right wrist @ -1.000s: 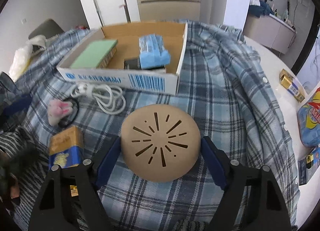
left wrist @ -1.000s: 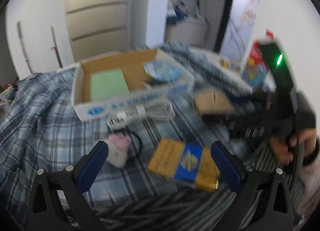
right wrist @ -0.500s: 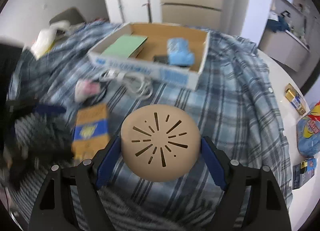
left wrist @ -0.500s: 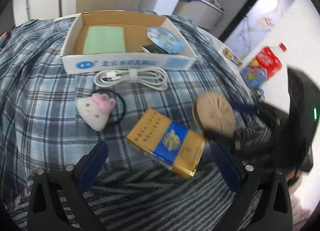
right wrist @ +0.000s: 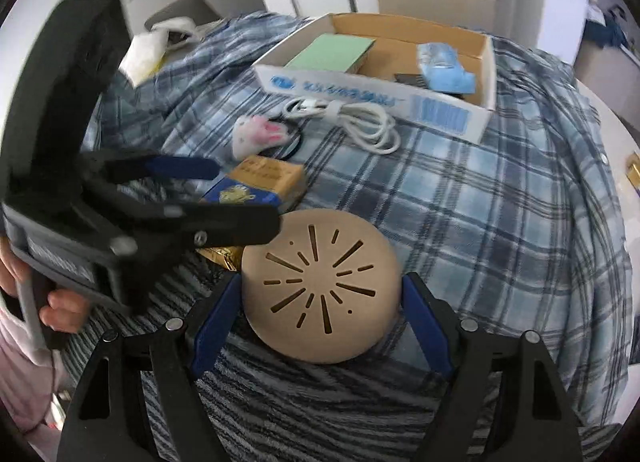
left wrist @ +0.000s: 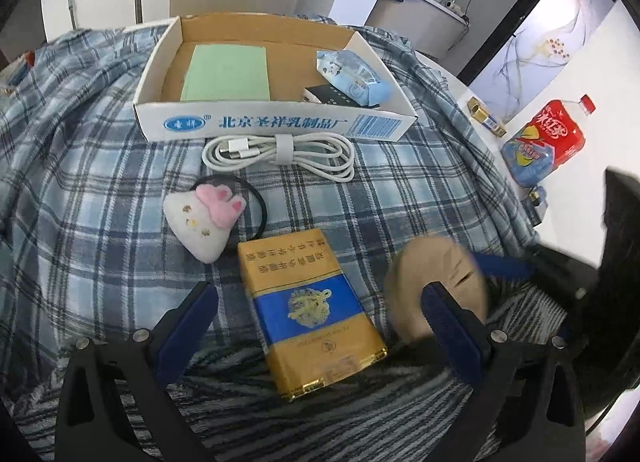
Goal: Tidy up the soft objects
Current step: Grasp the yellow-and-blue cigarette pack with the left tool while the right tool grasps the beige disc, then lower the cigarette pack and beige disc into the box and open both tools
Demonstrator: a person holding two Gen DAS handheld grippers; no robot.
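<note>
Left tool (left wrist: pixel 320 314) moved in over yellow pack (left wrist: pixel 310 306), wide apart, beside cardboard box (left wrist: pixel 276 124); right tool (right wrist: pixel 320 318) grips tan bun (right wrist: pixel 320 286) for boxing.

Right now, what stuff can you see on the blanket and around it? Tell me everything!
Cardboard box: one, white outside, far end of plaid blanket.
Green pad: one, in box, left.
Tissue pack: one, light blue, in box, right.
Cable: one, white, coiled, before box.
Plush bunny: one, white and pink, on black hair tie.
Gold-blue pack: one, between left fingers.
Tan round pad: one, in right gripper.
Red bottle: one, white table, right.
Left gripper: open.
</note>
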